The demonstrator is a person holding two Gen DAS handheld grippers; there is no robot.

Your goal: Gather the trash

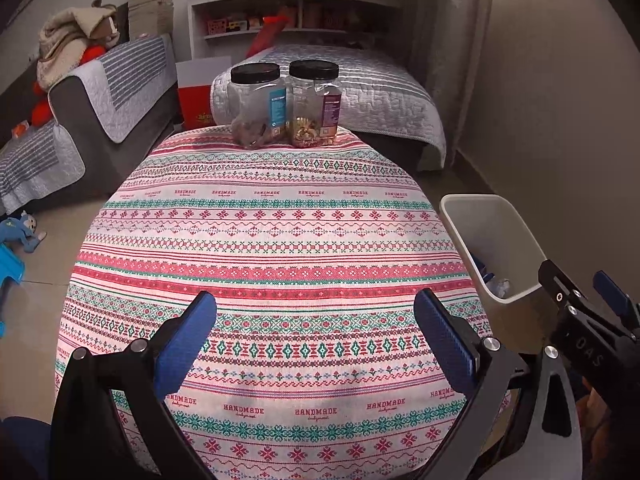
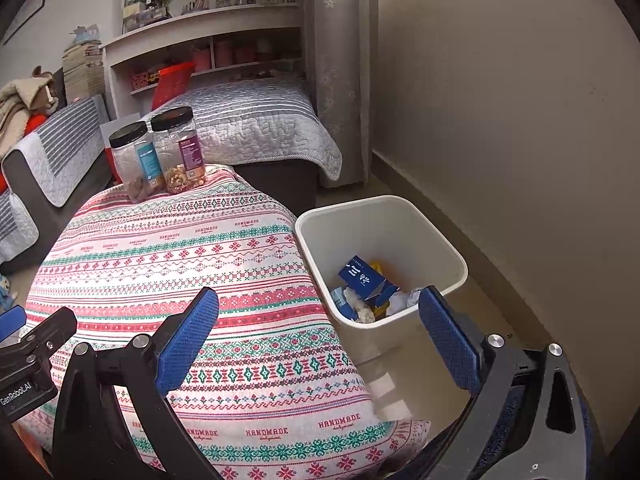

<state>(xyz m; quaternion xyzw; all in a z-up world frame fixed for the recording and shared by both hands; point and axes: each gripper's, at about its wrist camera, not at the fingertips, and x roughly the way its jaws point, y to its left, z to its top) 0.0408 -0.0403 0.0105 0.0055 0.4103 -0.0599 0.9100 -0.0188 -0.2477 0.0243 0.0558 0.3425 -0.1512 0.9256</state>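
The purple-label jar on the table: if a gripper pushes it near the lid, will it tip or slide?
The purple-label jar looks tall, with nuts only at its bottom, so probably light. It stands on soft tablecloth at the table's far edge, so a high push would likely tip it.

Crumpled paper (image 2: pixel 362 306) and blue carton (image 2: pixel 362 276) lie inside white bin (image 2: pixel 400 216).

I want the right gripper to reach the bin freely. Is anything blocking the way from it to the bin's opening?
Nothing visible does. The right gripper is open and empty, and the white bin stands on the floor beside the table, its top uncovered. The trash lies low inside, well under the rim.
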